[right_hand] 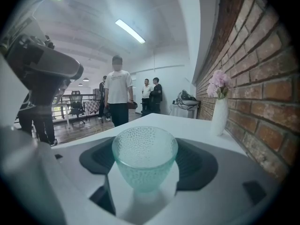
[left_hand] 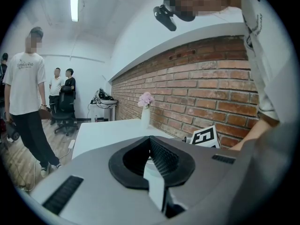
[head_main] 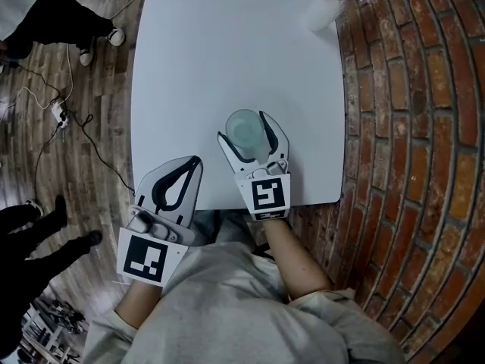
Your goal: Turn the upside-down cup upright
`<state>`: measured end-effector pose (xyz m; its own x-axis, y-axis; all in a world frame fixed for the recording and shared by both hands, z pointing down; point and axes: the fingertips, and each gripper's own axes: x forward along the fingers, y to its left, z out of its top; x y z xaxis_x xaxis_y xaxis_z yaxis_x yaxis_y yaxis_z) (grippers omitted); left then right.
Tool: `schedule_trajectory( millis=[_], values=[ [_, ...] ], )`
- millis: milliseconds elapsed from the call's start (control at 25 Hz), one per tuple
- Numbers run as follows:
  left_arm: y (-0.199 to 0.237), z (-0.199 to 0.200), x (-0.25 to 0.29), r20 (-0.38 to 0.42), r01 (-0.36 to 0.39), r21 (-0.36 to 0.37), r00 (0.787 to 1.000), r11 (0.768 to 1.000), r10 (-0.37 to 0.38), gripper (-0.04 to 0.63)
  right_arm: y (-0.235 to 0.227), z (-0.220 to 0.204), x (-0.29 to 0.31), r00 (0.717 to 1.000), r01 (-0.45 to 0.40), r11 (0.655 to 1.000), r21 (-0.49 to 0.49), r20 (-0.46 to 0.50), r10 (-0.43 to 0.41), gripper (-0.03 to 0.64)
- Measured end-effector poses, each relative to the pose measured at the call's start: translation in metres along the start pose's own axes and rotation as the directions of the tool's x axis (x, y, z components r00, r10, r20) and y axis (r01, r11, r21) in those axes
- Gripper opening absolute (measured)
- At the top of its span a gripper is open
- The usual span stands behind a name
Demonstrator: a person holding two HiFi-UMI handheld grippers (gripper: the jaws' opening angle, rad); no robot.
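A clear, pale-green dimpled glass cup stands upright, mouth up, on the white table near its front edge. My right gripper has one jaw on each side of the cup, and the pads lie against its wall. In the right gripper view the cup fills the gap between the dark pads, its base on the table. My left gripper rests at the table's front-left edge, jaws shut with nothing between them; the left gripper view shows its pads meeting.
A white vase of pink flowers stands at the table's far right corner. A brick wall runs along the right side. Cables lie on the wooden floor at left, where people stand.
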<state>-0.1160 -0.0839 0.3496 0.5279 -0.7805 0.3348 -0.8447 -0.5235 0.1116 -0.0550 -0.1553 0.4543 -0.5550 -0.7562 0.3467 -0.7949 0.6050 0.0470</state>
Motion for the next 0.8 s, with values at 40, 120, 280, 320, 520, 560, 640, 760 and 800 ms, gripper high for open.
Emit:
schedule_trajectory(
  millis=[40, 120, 280, 320, 520, 560, 640, 760, 800],
  values=[
    [-0.001, 0.001, 0.0, 0.002, 0.002, 0.002, 1.0, 1.0, -0.002, 0.011, 0.0, 0.002, -0.002, 1.0, 0.0, 1.0, 0.002, 0.003, 0.0, 0.379],
    [-0.003, 0.002, 0.0, 0.006, 0.005, 0.005, 1.0, 1.0, -0.005, 0.011, 0.0, 0.008, -0.007, 1.0, 0.0, 1.0, 0.006, 0.012, 0.0, 0.379],
    [-0.006, 0.005, -0.001, 0.015, 0.012, 0.009, 1.0, 1.0, -0.012, 0.011, 0.002, 0.02, -0.016, 1.0, -0.002, 1.0, 0.008, 0.026, 0.001, 0.378],
    [-0.008, 0.005, -0.001, 0.017, 0.014, 0.009, 1.0, 1.0, -0.014, 0.01, 0.003, 0.02, -0.018, 1.0, -0.004, 1.0, 0.02, 0.029, 0.003, 0.378],
    [-0.014, 0.006, -0.004, 0.022, 0.017, 0.012, 1.0, 1.0, -0.017, 0.011, 0.002, 0.023, -0.028, 0.999, -0.017, 0.993, 0.114, 0.051, 0.011, 0.378],
    [-0.015, 0.007, -0.005, 0.025, 0.017, 0.013, 1.0, 1.0, -0.018, 0.01, 0.001, 0.023, -0.03, 0.998, -0.018, 0.991, 0.136, 0.055, 0.01, 0.377],
    [-0.016, 0.008, -0.005, 0.028, 0.018, 0.015, 0.999, 1.0, -0.019, 0.011, -0.002, 0.024, -0.033, 0.998, -0.024, 0.981, 0.191, 0.069, 0.011, 0.377],
    [-0.019, 0.008, -0.006, 0.027, 0.019, 0.015, 0.999, 1.0, -0.019, 0.011, -0.007, 0.027, -0.036, 0.995, -0.04, 0.958, 0.283, 0.099, 0.012, 0.378],
    [-0.02, 0.009, -0.006, 0.026, 0.019, 0.015, 0.999, 1.0, -0.02, 0.01, -0.008, 0.028, -0.037, 0.994, -0.045, 0.947, 0.317, 0.109, 0.011, 0.377]
  ],
)
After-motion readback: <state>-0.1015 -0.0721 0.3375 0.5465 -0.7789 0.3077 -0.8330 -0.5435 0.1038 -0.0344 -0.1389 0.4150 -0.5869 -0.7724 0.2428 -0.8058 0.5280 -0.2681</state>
